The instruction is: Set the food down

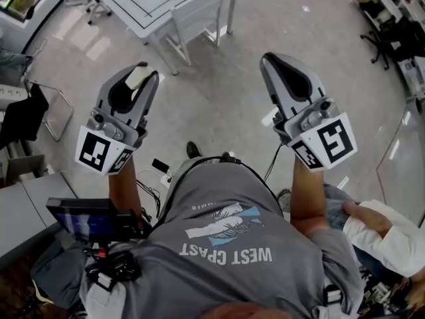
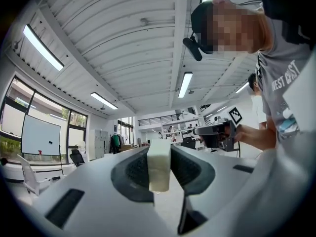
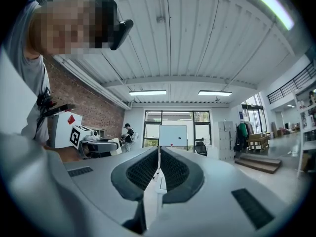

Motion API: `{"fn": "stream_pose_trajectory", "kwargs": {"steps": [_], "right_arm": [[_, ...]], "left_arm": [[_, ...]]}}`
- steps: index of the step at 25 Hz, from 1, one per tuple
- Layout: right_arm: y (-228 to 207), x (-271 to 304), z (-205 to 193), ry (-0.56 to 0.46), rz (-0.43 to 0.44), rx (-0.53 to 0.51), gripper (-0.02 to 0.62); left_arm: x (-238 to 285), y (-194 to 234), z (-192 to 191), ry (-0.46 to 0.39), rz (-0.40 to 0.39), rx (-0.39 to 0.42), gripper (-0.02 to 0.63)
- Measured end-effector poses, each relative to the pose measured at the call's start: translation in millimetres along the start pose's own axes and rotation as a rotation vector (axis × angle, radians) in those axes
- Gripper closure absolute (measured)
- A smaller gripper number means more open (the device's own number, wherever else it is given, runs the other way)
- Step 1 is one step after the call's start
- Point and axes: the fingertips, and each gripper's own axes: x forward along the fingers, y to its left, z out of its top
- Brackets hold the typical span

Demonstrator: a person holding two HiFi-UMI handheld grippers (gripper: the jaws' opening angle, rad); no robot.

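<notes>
Head view: both claws held up in front of the person's grey shirt (image 1: 232, 244), well apart from each other, over bare floor (image 1: 226, 105). Left claw (image 1: 147, 72) is clamped on the food (image 1: 137, 76), a pale, off-white block. In the left gripper view the block (image 2: 159, 166) stands upright between the two dark pads, pinched on both sides, with its top edge rising above them. Right claw (image 1: 271, 62) is pressed together; in the right gripper view the pads (image 3: 173, 172) meet along a thin seam with nothing between them. Both gripper views look up at a ribbed white ceiling. A white bench (image 1: 143, 5) stands well away at the top of the head view. The food is off any surface, in the air.
</notes>
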Motion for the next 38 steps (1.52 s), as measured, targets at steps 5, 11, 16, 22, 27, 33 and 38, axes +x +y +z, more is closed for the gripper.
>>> {"fn": "stream_pose_trajectory", "kwargs": {"steps": [5, 11, 16, 22, 27, 33, 38], "right_arm": [[-3, 37, -2, -0.001, -0.033, -0.009, 0.588], [0, 117, -19, 0.020, -0.073, -0.009, 0.588], [0, 120, -17, 0.014, -0.082, -0.013, 0.588], [-2, 116, -13, 0.022, -0.087, -0.021, 0.588], [-12, 126, -6, 0.016, -0.064, -0.023, 0.588], [-92, 155, -14, 0.008, -0.003, -0.011, 0.588], [-145, 166, -25, 0.003, 0.037, -0.002, 0.588]], "left_arm": [[4, 42, -7, -0.009, -0.029, 0.002, 0.505], [1, 124, -31, -0.017, -0.070, -0.019, 0.505], [5, 128, -28, -0.032, -0.083, -0.013, 0.505], [7, 127, -27, -0.032, -0.083, -0.019, 0.505], [15, 132, -20, -0.039, -0.060, -0.020, 0.505], [87, 154, -33, -0.023, -0.010, -0.009, 0.505], [137, 158, -51, -0.001, 0.020, -0.004, 0.505]]}}
